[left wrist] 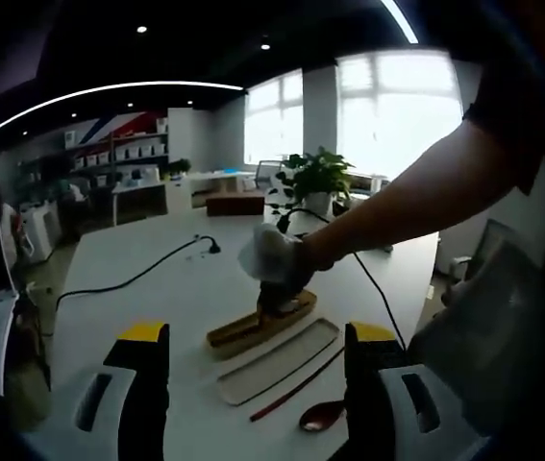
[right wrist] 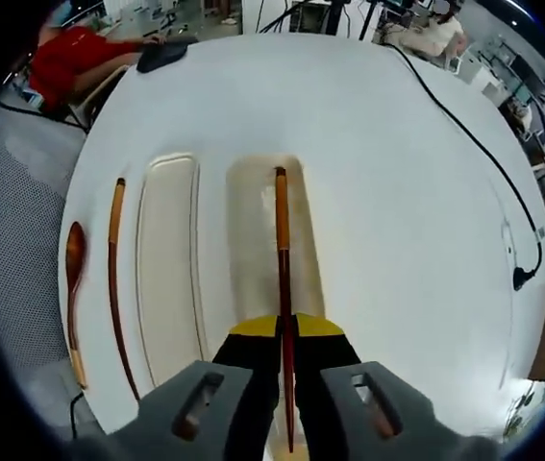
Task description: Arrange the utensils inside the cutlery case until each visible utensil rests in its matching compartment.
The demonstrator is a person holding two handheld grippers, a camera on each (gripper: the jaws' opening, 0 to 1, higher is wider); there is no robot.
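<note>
Right hand-held gripper [right wrist: 284,338]: clenching one chopstick [right wrist: 282,279] over the case [right wrist: 253,240], pointing toward 12 o'clock. Second chopstick [right wrist: 114,279] and spoon [right wrist: 74,288] lying on surface [right wrist: 397,192] at 9 o'clock. Left hand-held gripper [left wrist: 258,370]: hanging released. No legible writing.

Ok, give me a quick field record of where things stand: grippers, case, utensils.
right gripper: shut on chopstick, held along the case base
left gripper: open, holding nothing
case base: on the white table, chopstick over it
case lid: flat beside the base
second chopstick: on the table beside the lid
spoon: on the table, outermost, near the edge
</note>
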